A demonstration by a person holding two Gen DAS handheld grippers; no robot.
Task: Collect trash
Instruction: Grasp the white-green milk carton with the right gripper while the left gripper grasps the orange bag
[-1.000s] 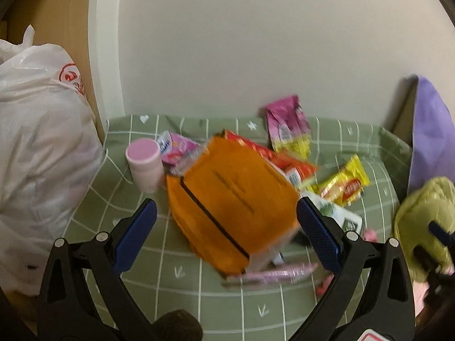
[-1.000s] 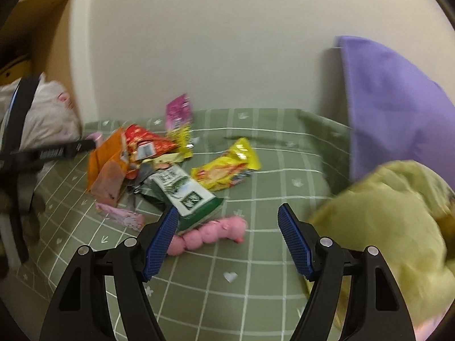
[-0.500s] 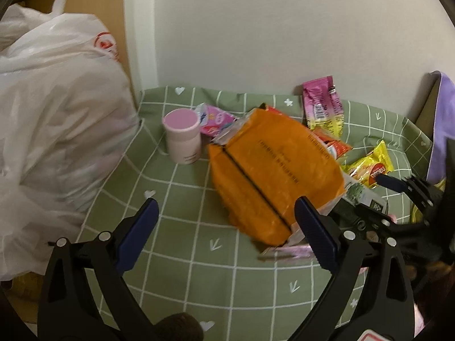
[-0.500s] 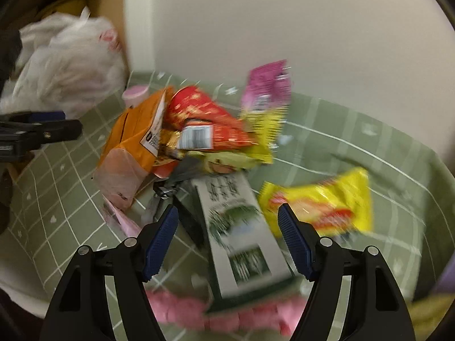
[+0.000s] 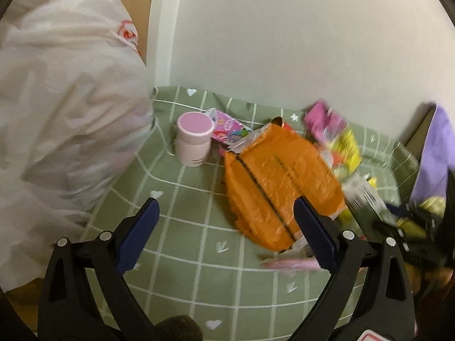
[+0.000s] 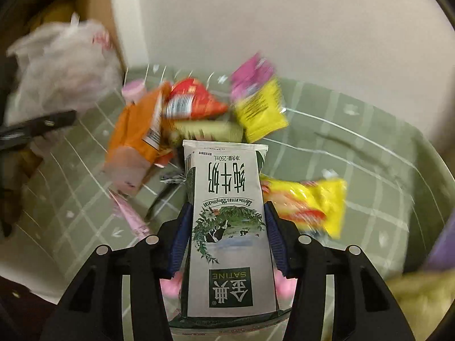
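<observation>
I can read "SATINE" and "250mL" on the milk carton (image 6: 227, 227), all upside down; print on the other wrappers is too blurred

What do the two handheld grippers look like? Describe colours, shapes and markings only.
Both are alike. The left gripper has two black plastic arms with triangular cut-outs, silver rivets at the joints and dark blue ribbed pads on the inner faces. A red-and-white sticker shows at its lower right edge. The right gripper has the same black arms, rivets and blue pads.

- Printed, matt cardboard: milk carton (image 6: 227, 221)
- Crinkled glossy foil: orange snack bag (image 5: 280, 182)
- Thin translucent plastic: white trash bag (image 5: 65, 108)
- Soft checked cloth: green bedsheet (image 5: 182, 241)
</observation>
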